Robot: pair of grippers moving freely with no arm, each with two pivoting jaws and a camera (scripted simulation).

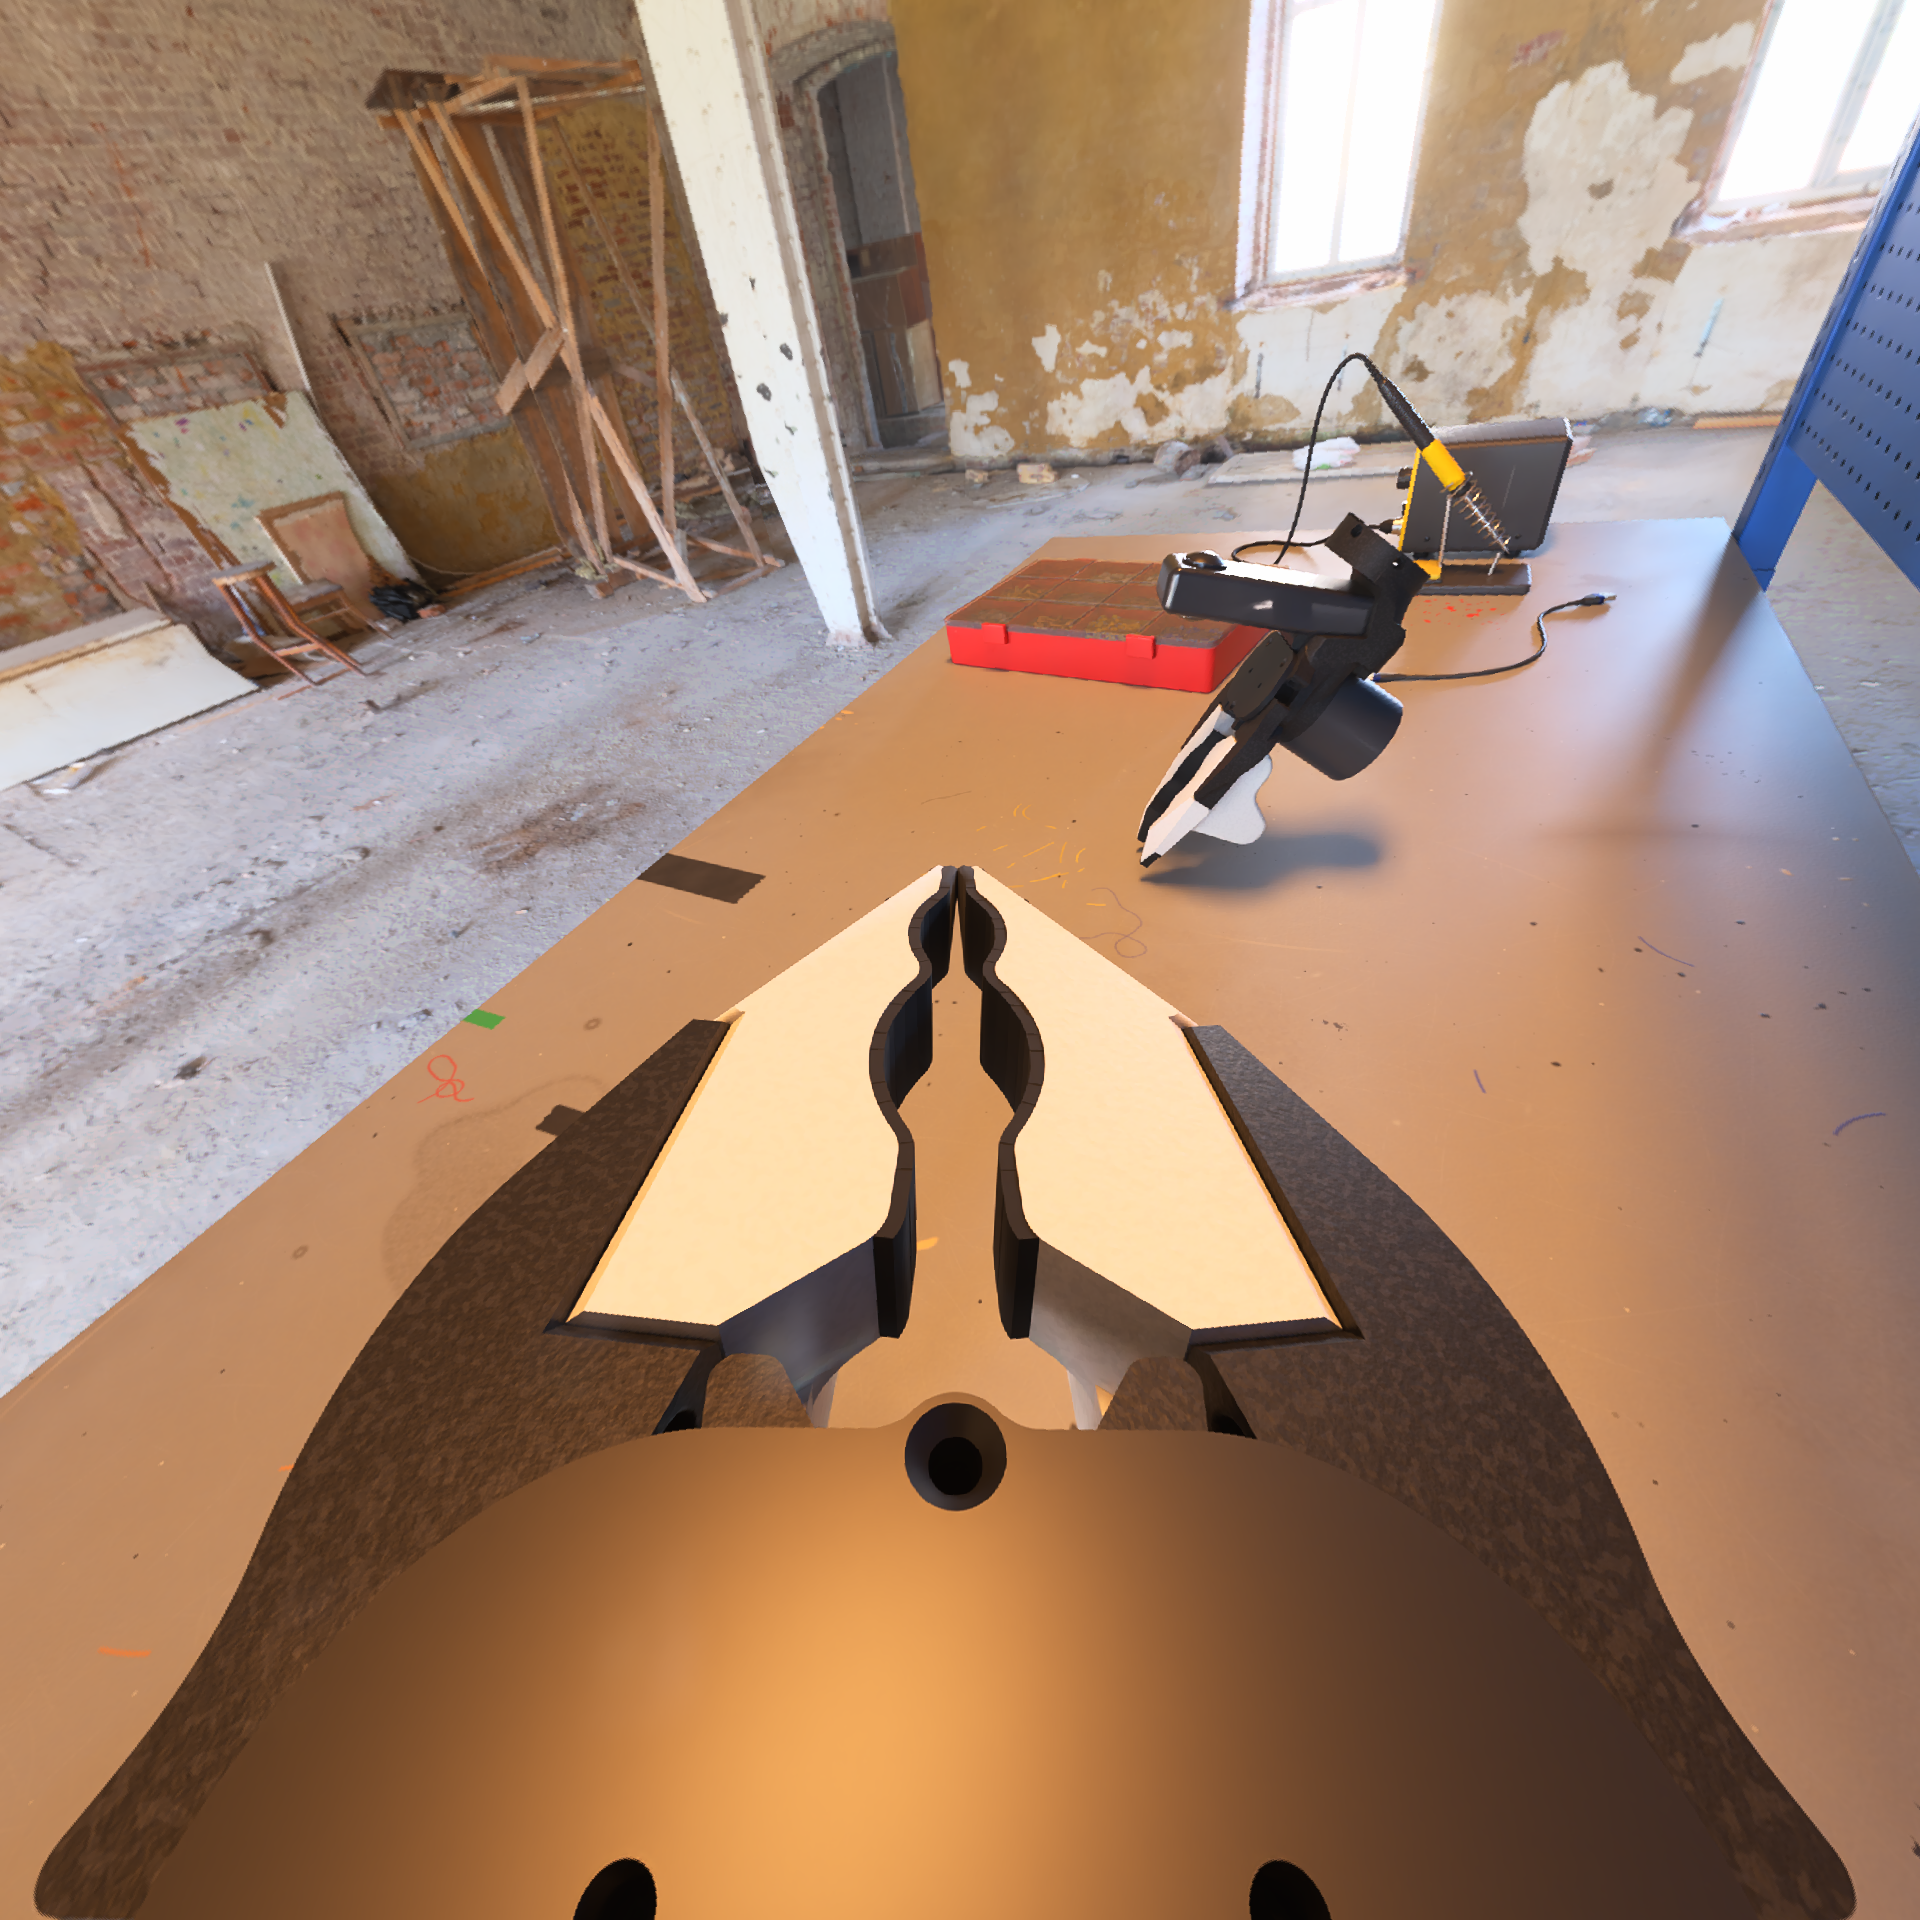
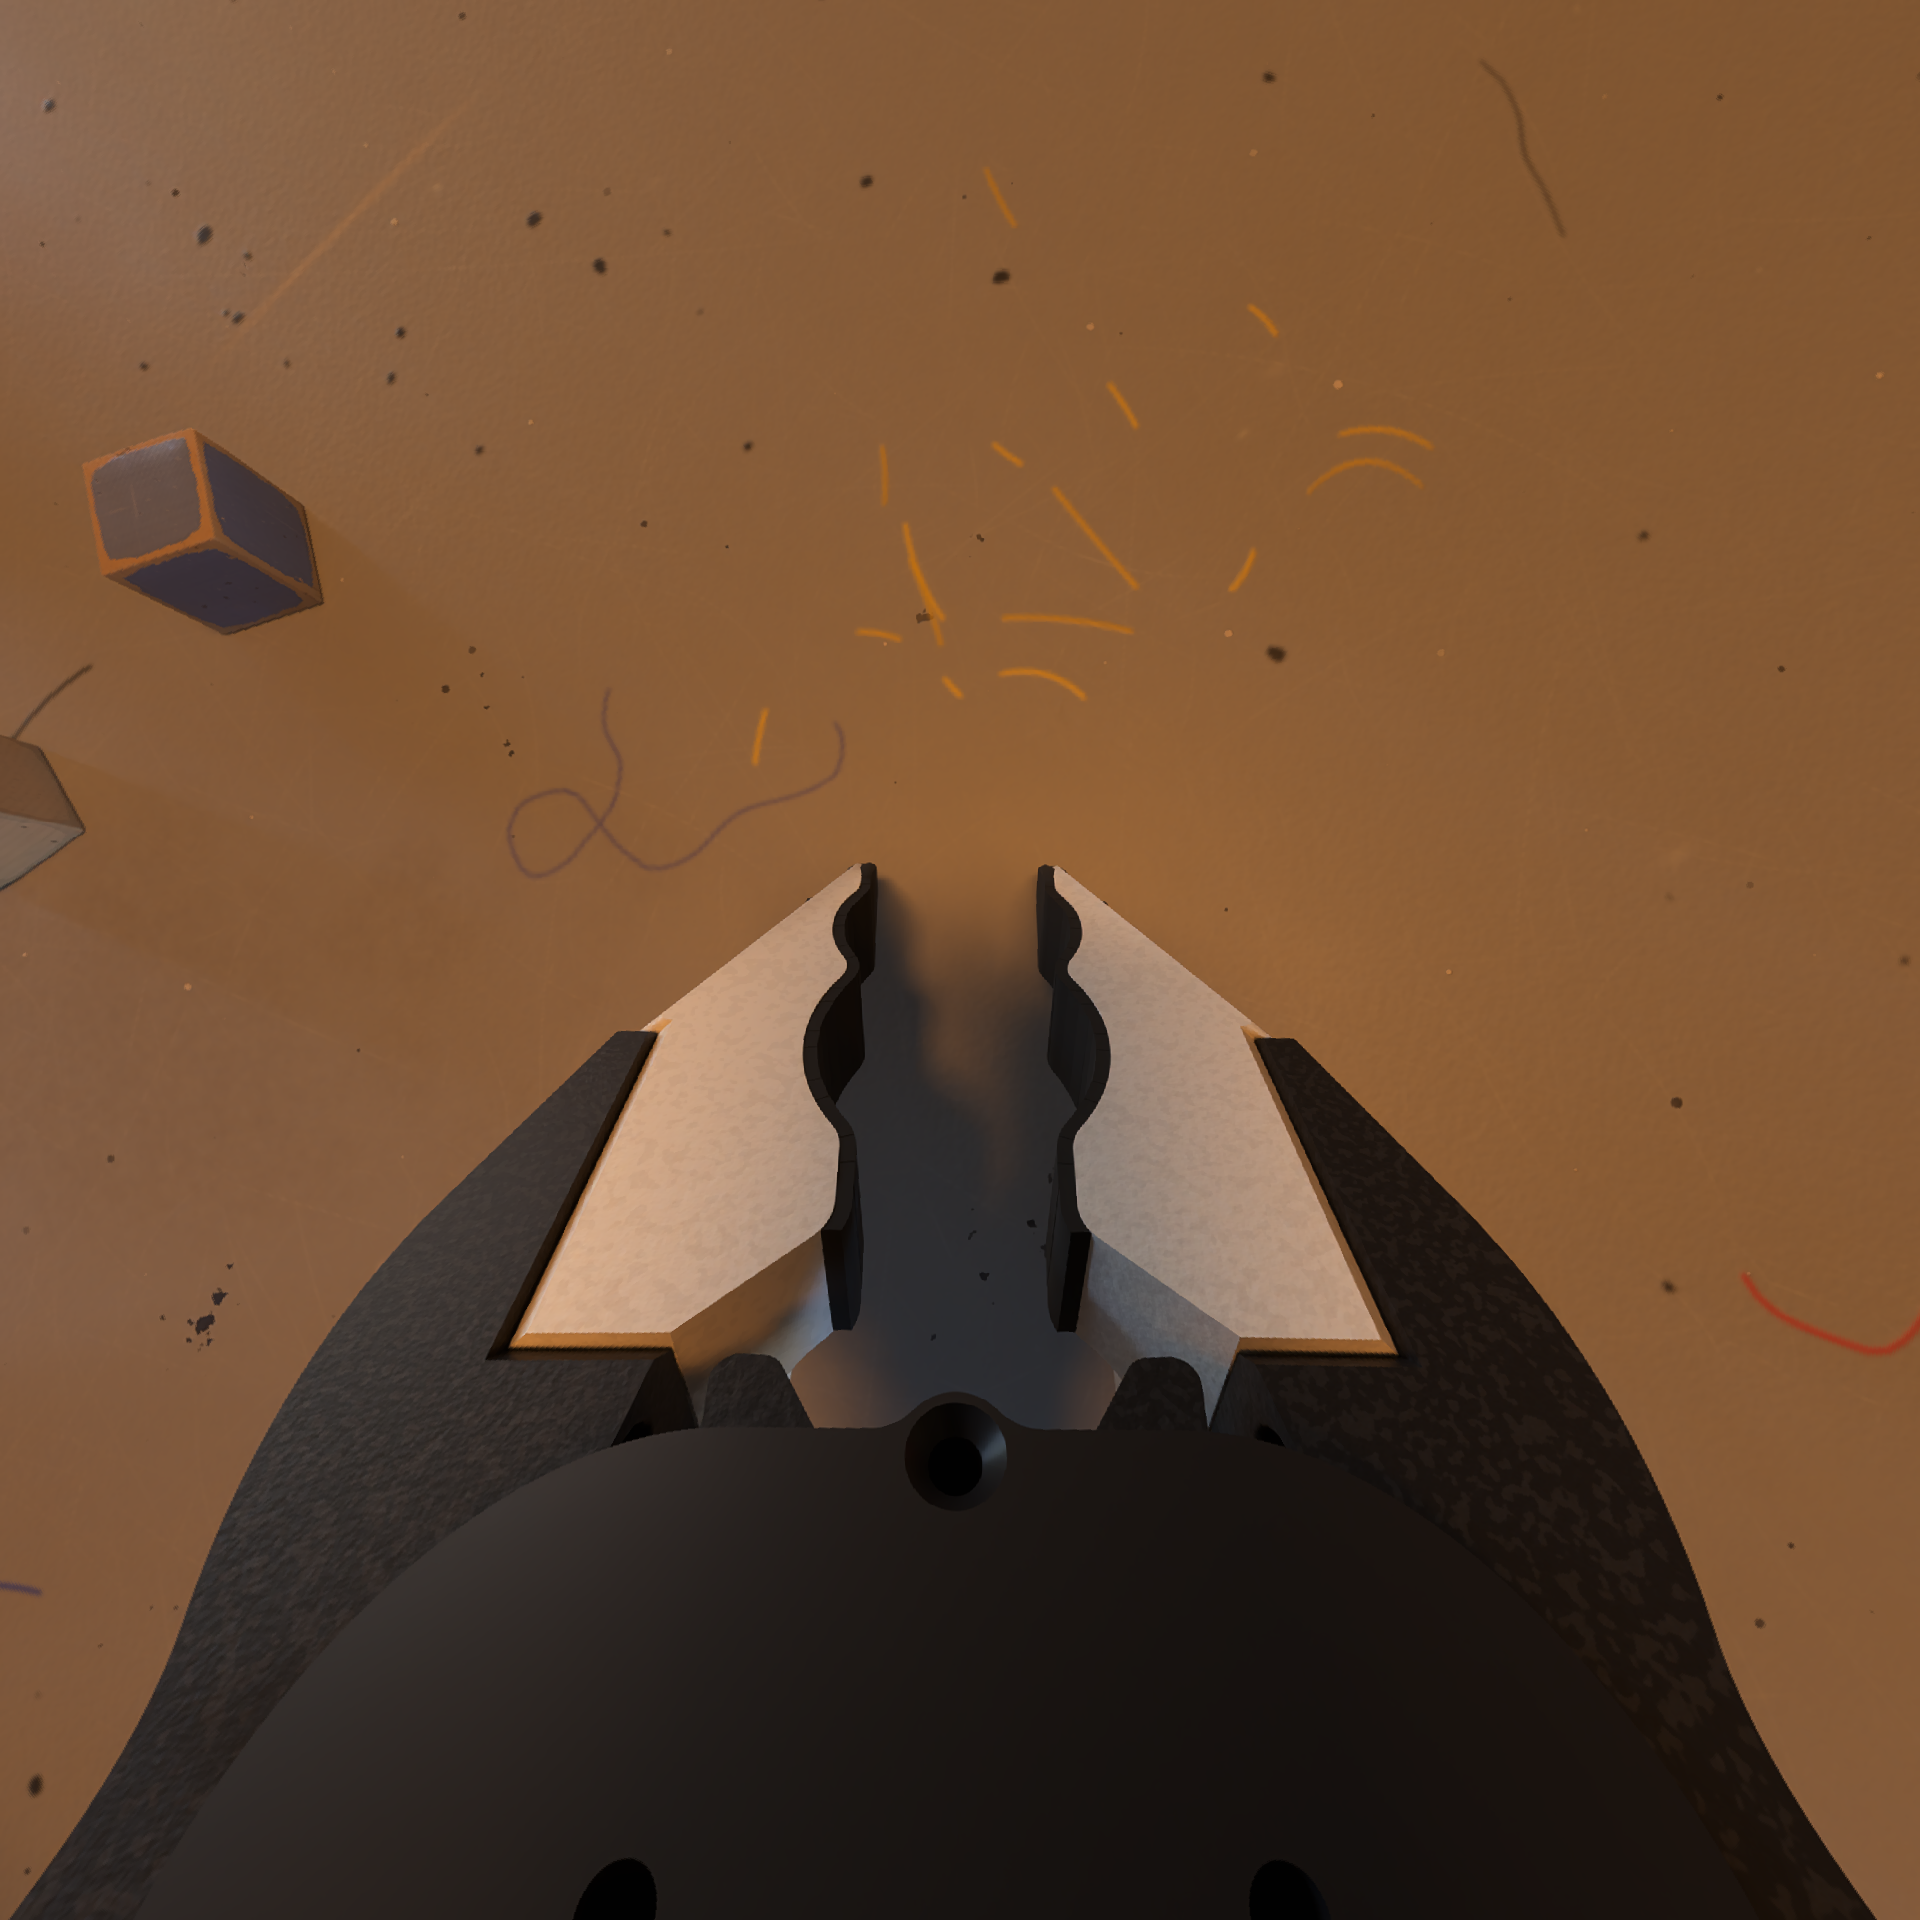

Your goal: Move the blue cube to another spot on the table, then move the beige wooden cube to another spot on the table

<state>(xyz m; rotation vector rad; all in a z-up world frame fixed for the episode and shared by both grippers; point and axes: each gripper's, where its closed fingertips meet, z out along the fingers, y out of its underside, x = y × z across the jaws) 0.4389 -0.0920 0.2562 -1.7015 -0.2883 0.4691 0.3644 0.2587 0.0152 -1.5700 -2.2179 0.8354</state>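
Note:
In the right wrist view, the blue cube (image 2: 203,530) with orange-tan edges sits on the brown table (image 2: 1455,727) at the far left. Below it, a beige wooden cube (image 2: 31,816) is cut off by the left edge. My right gripper (image 2: 956,878) is open and empty, pointing down at bare table, well to the right of both cubes. My left gripper (image 1: 956,878) is shut and empty above the table. The left wrist view also shows the right gripper (image 1: 1169,836) farther off, tips near the tabletop. Neither cube shows in that view.
A red compartment box (image 1: 1081,634) lies at the table's far end. A soldering iron on its stand (image 1: 1455,499) with a dark station box and a loose cable stands beside it. A blue pegboard panel (image 1: 1860,343) rises at the right. The table's left edge (image 1: 582,935) drops to the floor.

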